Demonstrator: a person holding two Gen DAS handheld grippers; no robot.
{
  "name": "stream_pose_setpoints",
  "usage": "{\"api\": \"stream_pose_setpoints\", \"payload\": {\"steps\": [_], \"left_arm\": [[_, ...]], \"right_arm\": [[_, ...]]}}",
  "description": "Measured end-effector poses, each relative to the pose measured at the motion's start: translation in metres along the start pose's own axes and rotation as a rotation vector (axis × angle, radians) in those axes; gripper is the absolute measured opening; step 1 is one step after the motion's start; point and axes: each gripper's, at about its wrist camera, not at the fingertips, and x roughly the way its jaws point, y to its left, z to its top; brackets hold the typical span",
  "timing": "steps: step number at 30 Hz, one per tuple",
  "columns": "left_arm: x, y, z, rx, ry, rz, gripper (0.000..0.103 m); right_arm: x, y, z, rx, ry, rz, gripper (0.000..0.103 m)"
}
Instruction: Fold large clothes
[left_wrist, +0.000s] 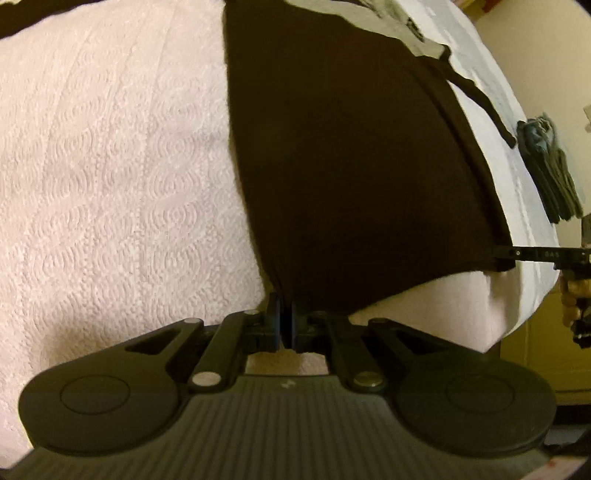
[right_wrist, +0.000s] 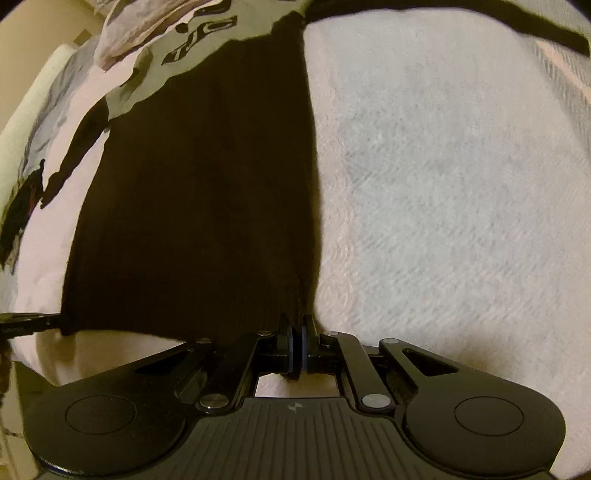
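Note:
A large dark brown garment (left_wrist: 351, 166) lies spread on a pale textured bedspread (left_wrist: 110, 166). My left gripper (left_wrist: 285, 310) is shut on its near left corner, the hem pinched between the pads. In the right wrist view the same garment (right_wrist: 203, 203) stretches away, and my right gripper (right_wrist: 297, 332) is shut on its near right corner. The hem between the two corners hangs taut and slightly lifted off the bed. The right gripper's fingers (left_wrist: 524, 254) show at the far right of the left wrist view, and the left gripper's fingers (right_wrist: 29, 319) at the far left of the right wrist view.
A grey garment with dark lettering (right_wrist: 207, 40) lies over the far end of the brown one. A folded dark pile (left_wrist: 550, 170) sits near the bed's right edge. A thin dark strap (left_wrist: 480, 99) trails beside the garment. Bedspread (right_wrist: 443, 184) stretches right.

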Motion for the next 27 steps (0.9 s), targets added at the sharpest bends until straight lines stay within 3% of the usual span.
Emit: {"api": "stream_pose_setpoints", "payload": {"steps": [2, 3, 4, 6, 11, 17, 21, 27], "left_arm": [[-0.007, -0.006, 0.006, 0.016, 0.013, 0.031, 0.007], [-0.013, -0.008, 0.008, 0.027, 0.02, 0.055, 0.007], [-0.022, -0.008, 0.009, 0.029, 0.014, 0.084, 0.009], [-0.04, -0.001, 0.015, 0.006, -0.01, 0.123, 0.023], [-0.093, 0.026, 0.038, -0.028, -0.121, 0.273, 0.039], [-0.136, 0.088, 0.089, -0.022, -0.268, 0.418, 0.055], [-0.159, 0.158, 0.136, 0.008, -0.335, 0.449, 0.061], [-0.143, 0.27, 0.217, 0.076, -0.302, 0.37, 0.06]], "right_arm": [[-0.003, 0.004, 0.007, -0.044, 0.013, -0.026, 0.002], [-0.005, 0.005, 0.01, -0.076, 0.018, -0.045, 0.01], [-0.01, 0.009, 0.013, -0.114, 0.016, -0.059, 0.027], [-0.021, 0.018, 0.022, -0.188, -0.015, -0.085, 0.047], [-0.037, 0.048, 0.064, -0.324, -0.092, -0.083, 0.049], [-0.029, 0.116, 0.118, -0.451, -0.198, -0.052, 0.049], [0.007, 0.186, 0.146, -0.518, -0.223, -0.048, 0.049], [0.088, 0.277, 0.176, -0.493, -0.225, -0.077, 0.049]]}}
